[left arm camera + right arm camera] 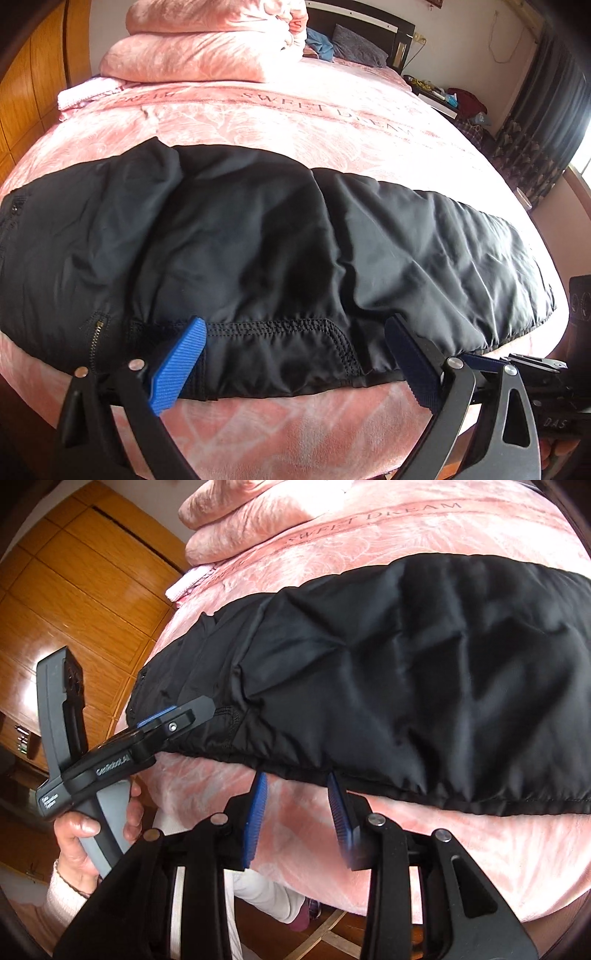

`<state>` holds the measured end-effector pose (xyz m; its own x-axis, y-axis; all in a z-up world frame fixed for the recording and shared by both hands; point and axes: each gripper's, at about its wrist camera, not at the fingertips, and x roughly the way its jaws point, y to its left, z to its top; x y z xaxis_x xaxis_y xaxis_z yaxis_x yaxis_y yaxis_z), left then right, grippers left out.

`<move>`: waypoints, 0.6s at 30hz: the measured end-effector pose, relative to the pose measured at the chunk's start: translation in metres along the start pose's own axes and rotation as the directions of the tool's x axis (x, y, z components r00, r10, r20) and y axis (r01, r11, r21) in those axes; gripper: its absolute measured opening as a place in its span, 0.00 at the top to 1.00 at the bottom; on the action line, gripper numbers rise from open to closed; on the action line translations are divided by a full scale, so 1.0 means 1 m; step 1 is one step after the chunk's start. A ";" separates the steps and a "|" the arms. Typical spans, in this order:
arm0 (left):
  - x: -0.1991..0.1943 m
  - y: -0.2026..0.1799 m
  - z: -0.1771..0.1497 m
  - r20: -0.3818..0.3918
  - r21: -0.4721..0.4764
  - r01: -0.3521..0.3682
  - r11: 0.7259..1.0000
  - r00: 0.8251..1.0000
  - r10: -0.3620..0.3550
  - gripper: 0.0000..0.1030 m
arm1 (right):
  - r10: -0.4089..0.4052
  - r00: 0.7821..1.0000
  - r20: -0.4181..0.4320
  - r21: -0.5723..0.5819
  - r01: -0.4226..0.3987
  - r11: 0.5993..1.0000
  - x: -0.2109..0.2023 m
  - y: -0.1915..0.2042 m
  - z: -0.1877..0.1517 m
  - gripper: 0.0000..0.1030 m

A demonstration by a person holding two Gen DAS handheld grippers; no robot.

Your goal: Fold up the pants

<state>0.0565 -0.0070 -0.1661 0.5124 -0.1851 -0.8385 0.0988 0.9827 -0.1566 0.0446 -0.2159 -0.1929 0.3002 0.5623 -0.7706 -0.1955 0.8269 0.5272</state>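
Note:
Black pants (258, 236) lie folded lengthwise across the near edge of a pink bed (295, 122), waist and zipper to the left. My left gripper (295, 328) is open, its blue pads (177, 369) at the pants' near edge around the stitched crotch seam. In the right wrist view the pants (406, 672) span the bed. My right gripper (297, 779) is open, its blue fingertips (256, 812) just below the pants' near hem. The left gripper also shows there (173, 716), at the waist end.
Folded pink blankets (207, 40) are stacked at the far left of the bed. A wooden wardrobe (85, 602) stands at the left. A cluttered nightstand (439, 96) and dark curtains (546, 122) are at the far right. The bed edge drops off below the pants.

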 end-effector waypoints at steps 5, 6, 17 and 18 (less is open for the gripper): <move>0.010 -0.001 -0.005 -0.007 0.052 -0.063 0.997 0.998 0.064 0.05 | 0.039 0.999 0.008 0.133 -0.040 0.990 0.006 -0.010 0.006 0.60; 0.011 0.001 -0.006 -0.010 0.054 -0.063 0.997 0.998 0.064 0.05 | 0.050 0.999 0.005 0.167 -0.051 0.985 0.006 -0.013 0.006 0.59; -0.012 0.006 -0.024 -0.070 -0.120 0.068 0.990 0.995 -0.077 0.15 | 0.021 1.000 -0.005 0.222 -0.019 0.975 0.009 -0.017 0.007 0.57; -0.013 0.007 -0.028 -0.082 -0.152 0.081 0.985 0.992 -0.094 0.17 | 0.017 1.000 -0.005 0.217 -0.015 0.976 0.009 -0.016 0.006 0.56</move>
<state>0.0265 0.0023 -0.1714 0.4293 -0.2761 -0.8599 0.0090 0.9534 -0.3016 0.0565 -0.2242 -0.2061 0.2922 0.5762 -0.7633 0.0070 0.7968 0.6042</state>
